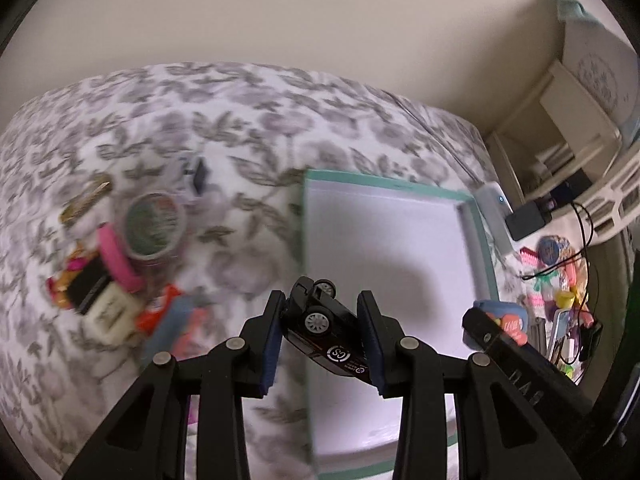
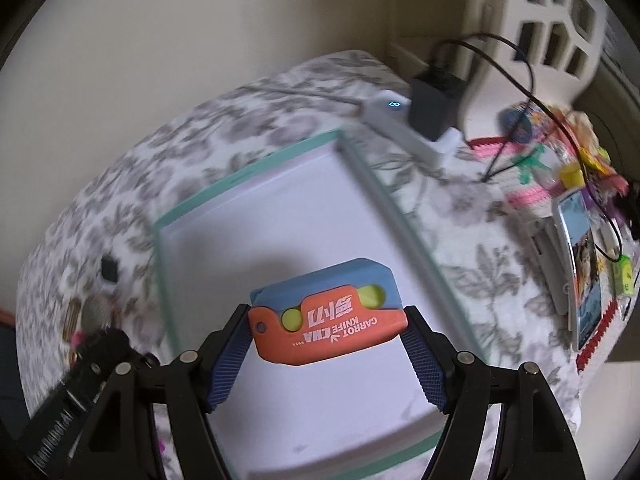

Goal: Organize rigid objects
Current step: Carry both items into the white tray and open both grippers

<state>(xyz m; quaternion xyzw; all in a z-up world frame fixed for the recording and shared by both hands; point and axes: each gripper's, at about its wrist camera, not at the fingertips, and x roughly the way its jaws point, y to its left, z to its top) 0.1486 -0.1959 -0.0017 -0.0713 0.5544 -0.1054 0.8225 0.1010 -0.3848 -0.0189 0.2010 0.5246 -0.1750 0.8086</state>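
Over the green-rimmed tray [image 1: 482,248], left gripper [image 1: 324,320] clamped on tilted black toy car [image 1: 320,320], right gripper [image 2: 328,332] grasping orange carrot knife [image 2: 328,330]. Risk probably: car slipping from its crooked hold, landing outside near rim.

You've got a floral bedspread [image 1: 248,112] under everything, a black charger [image 2: 434,108] in a white power strip [image 2: 404,128], and a phone [image 2: 584,268] propped at the right.

Soft indoor light, motion blur (fisheye-warped edges)
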